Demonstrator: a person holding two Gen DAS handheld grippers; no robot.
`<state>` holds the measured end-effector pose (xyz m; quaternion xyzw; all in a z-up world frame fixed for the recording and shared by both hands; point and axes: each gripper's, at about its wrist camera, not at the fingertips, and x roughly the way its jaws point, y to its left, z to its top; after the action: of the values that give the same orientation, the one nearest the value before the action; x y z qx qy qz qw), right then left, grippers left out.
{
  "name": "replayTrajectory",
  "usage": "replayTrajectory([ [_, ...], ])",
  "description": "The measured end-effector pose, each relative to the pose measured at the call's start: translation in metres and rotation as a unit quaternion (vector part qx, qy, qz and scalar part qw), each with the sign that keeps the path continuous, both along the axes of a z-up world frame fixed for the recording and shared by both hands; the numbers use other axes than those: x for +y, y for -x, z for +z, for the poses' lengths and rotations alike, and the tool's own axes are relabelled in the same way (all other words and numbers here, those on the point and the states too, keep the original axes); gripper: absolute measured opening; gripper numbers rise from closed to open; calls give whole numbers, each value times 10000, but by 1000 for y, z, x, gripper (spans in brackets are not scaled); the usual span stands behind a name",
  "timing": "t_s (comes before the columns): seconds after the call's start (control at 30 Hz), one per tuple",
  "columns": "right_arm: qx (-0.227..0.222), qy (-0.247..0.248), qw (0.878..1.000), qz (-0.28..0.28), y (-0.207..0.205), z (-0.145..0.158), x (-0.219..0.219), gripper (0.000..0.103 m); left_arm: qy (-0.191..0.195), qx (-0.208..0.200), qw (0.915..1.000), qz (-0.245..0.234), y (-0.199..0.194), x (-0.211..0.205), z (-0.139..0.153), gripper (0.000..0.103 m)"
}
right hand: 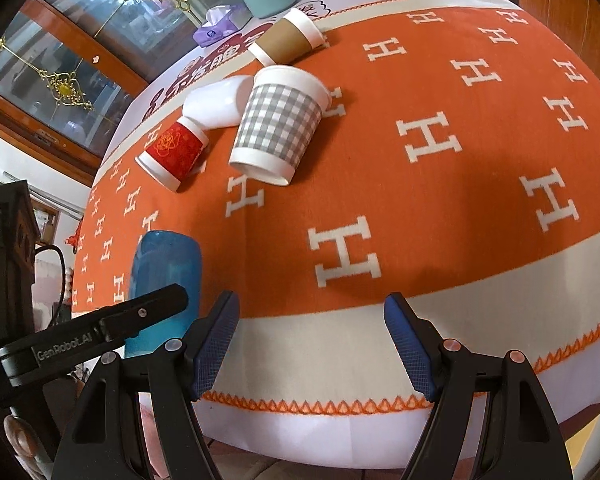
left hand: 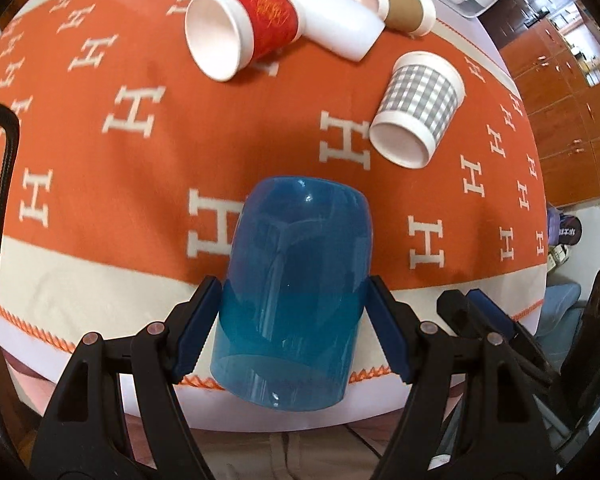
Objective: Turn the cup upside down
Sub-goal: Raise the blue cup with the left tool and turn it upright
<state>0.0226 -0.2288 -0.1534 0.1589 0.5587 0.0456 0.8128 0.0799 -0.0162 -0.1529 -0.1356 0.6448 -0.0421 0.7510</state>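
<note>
Blue cup point(left hand: 296, 292) being clamped by left tool point(left hand: 296, 328) over near edge of surface point(left hand: 100, 272), four paper cups lying tipped beyond, right tool point(right hand: 312, 344) hovering alongside, fingers apart, holding nothing.

The left gripper point(left hand: 292, 328) fills the lower centre of its own view, both blue-padded fingers point(left hand: 194, 330) pressed against the sides of a blue cup point(left hand: 296, 280). The right gripper point(right hand: 312, 344) sits at lower centre of its view, jaws spread wide, holding nothing.
</note>
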Motion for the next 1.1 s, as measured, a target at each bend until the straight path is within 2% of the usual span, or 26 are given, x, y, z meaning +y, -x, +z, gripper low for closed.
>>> replayTrajectory([
  [0.17,64,-2,10000,28,4,-6,1,77,102,139,9997,167,6,-5,-12,71],
  [0.4,158,18,9999,26,8,-15,1,77,145,128,9995,267,8,-7,-15,73],
  [0.53,186,0,9998,20,9,-20,1,77,366,529,9978,180,7,-8,-28,75],
  [0.6,194,-5,9998,21,9,-20,1,77,424,606,9970,220,7,-8,-32,76],
  [0.73,191,3,9998,41,8,-20,1,77,328,517,9980,166,7,-12,-31,77],
  [0.83,184,-8,9998,56,9,-19,1,77,283,410,9987,138,7,-10,-26,82],
  [1.1,178,0,9998,104,10,-17,4,77,288,246,9993,42,9,-2,-12,82],
])
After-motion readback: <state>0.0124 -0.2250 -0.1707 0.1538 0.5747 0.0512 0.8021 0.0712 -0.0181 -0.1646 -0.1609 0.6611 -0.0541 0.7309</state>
